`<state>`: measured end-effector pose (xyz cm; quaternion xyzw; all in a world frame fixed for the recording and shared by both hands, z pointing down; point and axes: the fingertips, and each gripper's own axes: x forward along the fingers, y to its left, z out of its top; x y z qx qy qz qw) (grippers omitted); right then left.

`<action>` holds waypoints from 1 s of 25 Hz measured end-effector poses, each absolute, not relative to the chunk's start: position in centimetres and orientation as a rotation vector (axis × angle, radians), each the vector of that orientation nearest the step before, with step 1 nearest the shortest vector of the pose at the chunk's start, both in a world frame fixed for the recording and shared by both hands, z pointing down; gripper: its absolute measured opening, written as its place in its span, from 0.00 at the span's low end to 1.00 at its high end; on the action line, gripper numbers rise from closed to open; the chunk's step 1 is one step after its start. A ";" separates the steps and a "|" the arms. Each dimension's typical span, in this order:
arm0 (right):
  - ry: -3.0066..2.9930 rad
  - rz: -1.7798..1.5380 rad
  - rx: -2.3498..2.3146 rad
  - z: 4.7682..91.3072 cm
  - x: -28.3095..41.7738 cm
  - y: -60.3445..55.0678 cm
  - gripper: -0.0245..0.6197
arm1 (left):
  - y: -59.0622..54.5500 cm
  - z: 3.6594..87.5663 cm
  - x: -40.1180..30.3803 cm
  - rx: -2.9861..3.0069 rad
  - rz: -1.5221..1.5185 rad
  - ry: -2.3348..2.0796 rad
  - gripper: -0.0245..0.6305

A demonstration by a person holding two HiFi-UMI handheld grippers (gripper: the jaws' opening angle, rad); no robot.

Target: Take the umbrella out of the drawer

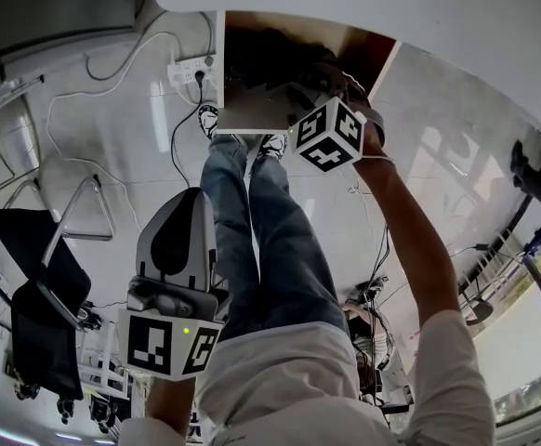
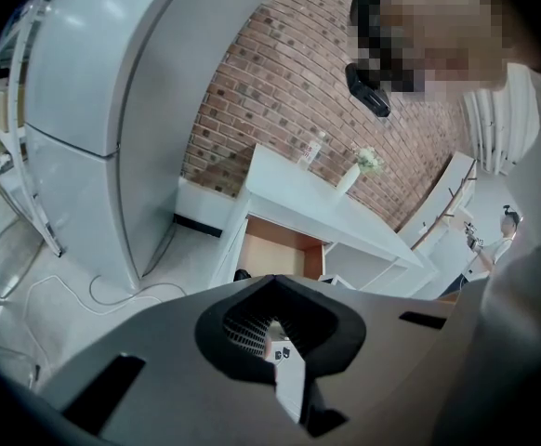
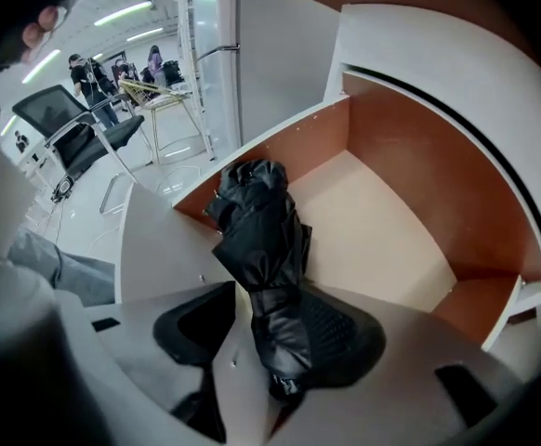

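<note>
The umbrella [image 3: 261,249] is a folded black bundle: crumpled, slightly glossy fabric bunched at its far end and wrapped smooth and tight at the near end. It lies inside the open drawer [image 3: 410,249], close along the drawer's left wall as the right gripper view shows it. The drawer is a shallow box with a flat, pale beige floor, reddish-brown laminate walls and white edges.

The right gripper [image 3: 280,305] points steeply down into the drawer. Its jaws stand apart around the umbrella's smooth end. The ribbed black pad on one side lies right by the fabric and the other pad stands clear of it, so nothing is clamped.

The left gripper [image 2: 275,291] is held well back from the drawer. Its grey, rounded jaws are drawn together, with only a thin slit between the dark pads and nothing in them.

Beyond the drawer, a rough red brick wall [image 2: 270,82] rises behind the white desk that holds the drawer. A glossy white tiled floor [image 1: 112,128] spreads out in front of the drawer.
</note>
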<state>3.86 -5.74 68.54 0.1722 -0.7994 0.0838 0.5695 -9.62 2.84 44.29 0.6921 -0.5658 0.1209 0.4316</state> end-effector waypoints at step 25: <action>-1.738 -0.036 0.226 74.4 4.2 -6.8 0.51 | 2.6 46.2 -10.6 1.694 0.301 -1.365 0.06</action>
